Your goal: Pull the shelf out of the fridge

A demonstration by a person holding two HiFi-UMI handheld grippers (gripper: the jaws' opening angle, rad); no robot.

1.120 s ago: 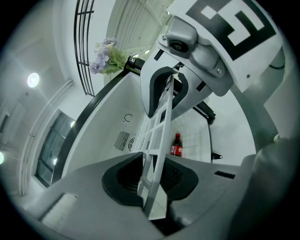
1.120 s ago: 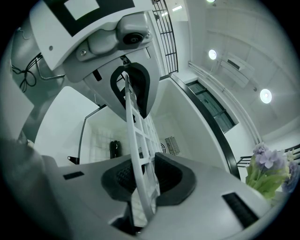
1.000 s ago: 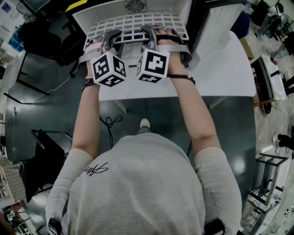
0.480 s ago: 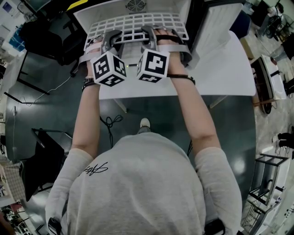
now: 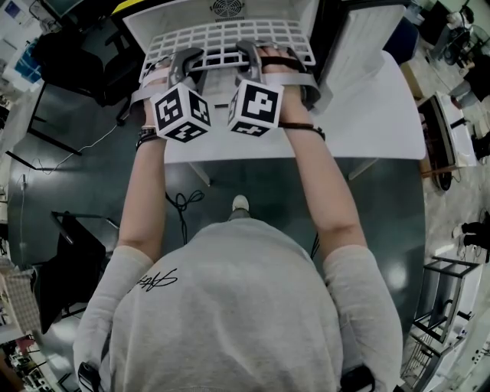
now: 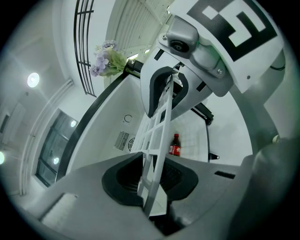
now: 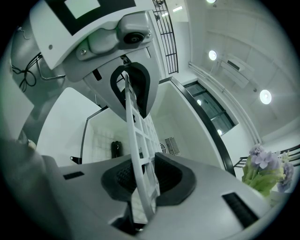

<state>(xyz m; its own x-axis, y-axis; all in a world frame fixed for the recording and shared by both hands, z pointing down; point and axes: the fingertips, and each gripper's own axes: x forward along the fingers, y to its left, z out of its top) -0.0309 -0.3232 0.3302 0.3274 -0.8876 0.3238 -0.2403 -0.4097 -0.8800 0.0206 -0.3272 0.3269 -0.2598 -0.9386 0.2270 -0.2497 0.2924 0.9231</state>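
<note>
Grippers: you hold two, the left gripper (image 5: 182, 64) and the right gripper (image 5: 249, 58), side by side.
Left jaws: pinching the front rim of the one white grid shelf (image 5: 230, 37).
Right jaws: clamped on the same rim, just beside your left gripper.
Shelf: lying in the open fridge (image 5: 172, 17), with its front edge toward you.
Fridge: one, standing on the white table (image 5: 371, 115).
Bottle (image 6: 175, 145): one, with a red label, beyond the shelf.
Flowers (image 6: 107, 57): one bunch.
</note>
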